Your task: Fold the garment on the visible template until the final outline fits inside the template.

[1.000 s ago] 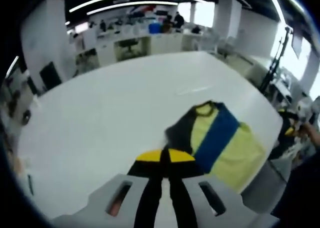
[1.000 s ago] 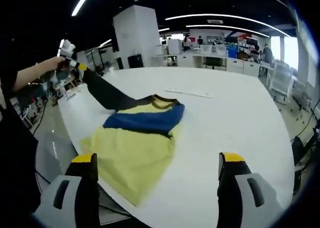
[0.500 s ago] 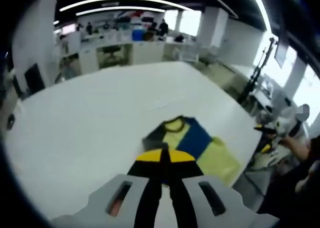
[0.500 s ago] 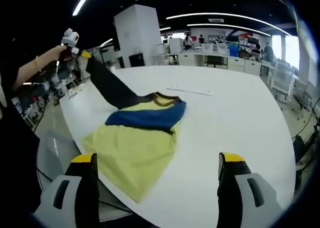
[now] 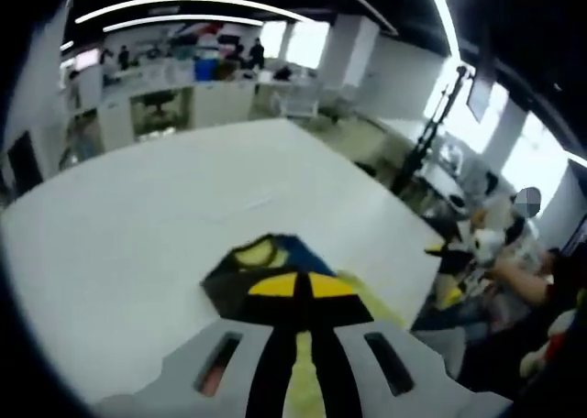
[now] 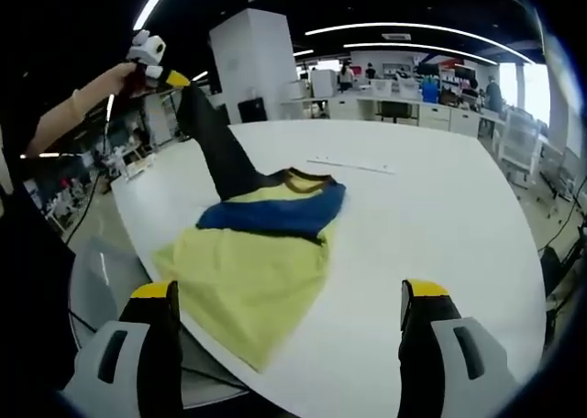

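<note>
Your left hand-held gripper [image 5: 295,285] has its two yellow-tipped jaws pressed together on the black sleeve [image 6: 213,143] of the garment [image 6: 252,253]. In the right gripper view that sleeve runs taut and upward from the garment's collar end to the left hand-held gripper, which your hand [image 6: 119,77] holds raised above the near-left edge of the desk [image 6: 431,207].

Your right hand-held gripper [image 6: 289,294] has its jaws standing wide apart with nothing between them. It hovers at the near edge of the desk.

The garment lies on the white desk just ahead of the right hand-held gripper and slightly to its left. Its yellow lower part is nearest those jaws and overhangs the desk edge a little. A blue band crosses the middle, and a yellow panel with a dark collar lies at the far end.

In the left gripper view the garment's black, yellow and blue collar end [image 5: 261,258] lies directly beyond the closed jaws.

A thin pale strip [image 6: 351,168] lies on the desk beyond the garment, apart from it. I cannot tell what it is.
</note>
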The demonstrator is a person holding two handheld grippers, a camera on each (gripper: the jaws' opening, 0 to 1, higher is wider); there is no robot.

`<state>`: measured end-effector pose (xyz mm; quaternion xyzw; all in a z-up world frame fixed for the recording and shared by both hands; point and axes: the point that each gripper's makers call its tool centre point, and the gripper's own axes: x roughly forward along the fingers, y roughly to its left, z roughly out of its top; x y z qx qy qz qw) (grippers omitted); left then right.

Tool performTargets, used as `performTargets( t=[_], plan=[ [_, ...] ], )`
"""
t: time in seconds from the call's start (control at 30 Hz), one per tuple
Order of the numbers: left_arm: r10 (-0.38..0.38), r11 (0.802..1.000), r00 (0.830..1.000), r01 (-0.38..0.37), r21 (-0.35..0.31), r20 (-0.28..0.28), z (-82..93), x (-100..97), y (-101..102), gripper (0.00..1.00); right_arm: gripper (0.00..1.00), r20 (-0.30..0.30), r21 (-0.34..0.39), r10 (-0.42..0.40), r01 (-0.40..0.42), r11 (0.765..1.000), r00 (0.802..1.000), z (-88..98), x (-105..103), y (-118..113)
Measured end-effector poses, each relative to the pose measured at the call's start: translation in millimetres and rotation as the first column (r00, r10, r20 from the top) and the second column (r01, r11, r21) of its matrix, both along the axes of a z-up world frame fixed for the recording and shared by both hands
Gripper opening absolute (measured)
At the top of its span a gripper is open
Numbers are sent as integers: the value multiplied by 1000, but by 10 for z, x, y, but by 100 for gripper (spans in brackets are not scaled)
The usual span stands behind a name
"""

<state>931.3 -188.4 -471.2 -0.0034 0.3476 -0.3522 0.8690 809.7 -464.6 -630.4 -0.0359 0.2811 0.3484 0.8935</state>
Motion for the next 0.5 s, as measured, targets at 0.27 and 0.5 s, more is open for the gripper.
performTargets(
  t=[0.27,0.5],
  plan=[
    [-32,999,999,32,0,-44,-248,119,-268,0,100,3,-4,-8,8,1000,1000,16,31,-42],
    [-42,999,996,43,11,-78,-401,229,-350,0,100,-3,-2,-25,24,1000,1000,-5,30,-88]
  ],
)
